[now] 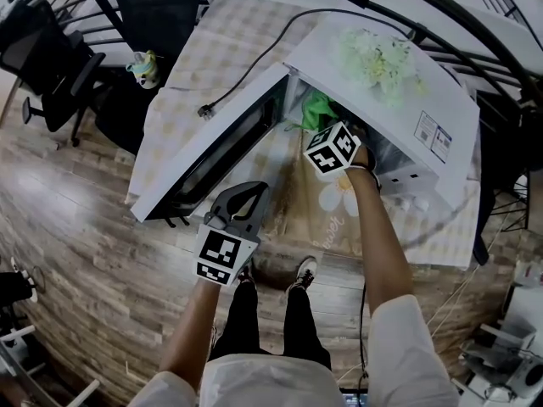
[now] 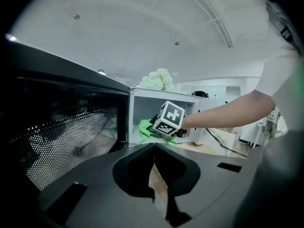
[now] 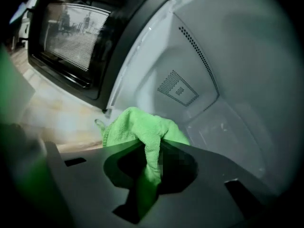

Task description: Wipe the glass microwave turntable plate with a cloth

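A green cloth (image 3: 138,127) bunches out from between the jaws of my right gripper (image 3: 153,148), which is shut on it. That gripper (image 1: 328,136) reaches into the open cavity of the white microwave (image 1: 407,100), and the cloth (image 1: 317,108) shows just inside the opening. The cloth (image 2: 146,129) also shows in the left gripper view, behind the right gripper's marker cube. I cannot make out the glass turntable plate in any view. My left gripper (image 1: 251,193) hangs below the open microwave door (image 1: 222,147), in front of the table. Its jaws (image 2: 153,148) are shut with nothing between them.
The microwave stands on a table with a checked cloth (image 1: 208,53). White flowers (image 1: 379,58) lie on top of the microwave. Its power cord and plug (image 1: 205,110) trail over the table. Black office chairs (image 1: 53,66) stand at the left. The person's shoes (image 1: 303,271) are on the wooden floor.
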The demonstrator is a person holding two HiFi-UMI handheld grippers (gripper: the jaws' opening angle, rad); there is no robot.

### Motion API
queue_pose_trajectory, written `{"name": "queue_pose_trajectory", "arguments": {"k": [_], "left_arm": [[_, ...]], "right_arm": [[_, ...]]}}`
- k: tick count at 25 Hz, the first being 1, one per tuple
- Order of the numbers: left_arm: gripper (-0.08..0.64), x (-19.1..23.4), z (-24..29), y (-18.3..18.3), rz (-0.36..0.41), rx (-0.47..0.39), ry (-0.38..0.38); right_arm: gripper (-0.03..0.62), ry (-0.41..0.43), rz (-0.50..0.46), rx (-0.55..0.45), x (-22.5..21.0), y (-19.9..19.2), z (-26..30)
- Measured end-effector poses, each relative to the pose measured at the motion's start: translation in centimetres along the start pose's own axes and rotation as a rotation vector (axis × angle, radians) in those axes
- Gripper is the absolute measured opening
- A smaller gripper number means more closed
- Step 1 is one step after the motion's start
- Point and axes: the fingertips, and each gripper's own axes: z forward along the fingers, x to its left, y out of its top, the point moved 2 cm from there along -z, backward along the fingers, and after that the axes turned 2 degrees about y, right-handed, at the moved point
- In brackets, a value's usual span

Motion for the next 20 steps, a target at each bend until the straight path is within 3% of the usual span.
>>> {"name": "queue_pose_trajectory", "arguments": {"k": [5, 11, 15, 18, 20], "left_arm": [[0.014, -0.6, -0.1, 0.9, 0.014, -0.012, -0.017], [0.014, -0.9, -0.6, 1.3, 0.019, -0.008, -0.023], [0.014, 0.0, -0.4, 1.1, 0.013, -0.002, -0.006], [0.014, 0.7, -0.2, 1.1, 0.014, 0.004, 0.009], [0.014, 0.8, 0.0, 1.1, 0.027, 0.007, 0.011]], "right_arm": [[0.064, 0.001, -0.009, 0.025, 1.3, -2.2, -3.1], [0.066, 0.030, 0.045, 0.140, 1.1, -5.9, -6.0], [0.066, -0.059, 0.110, 0.084, -0.8, -5.5, -6.4], [0.067, -0.166, 0.064, 0.070, -2.9, -4.3, -4.7], [0.067, -0.223, 0.045, 0.115, -4.6, -4.5, -2.6]]}}
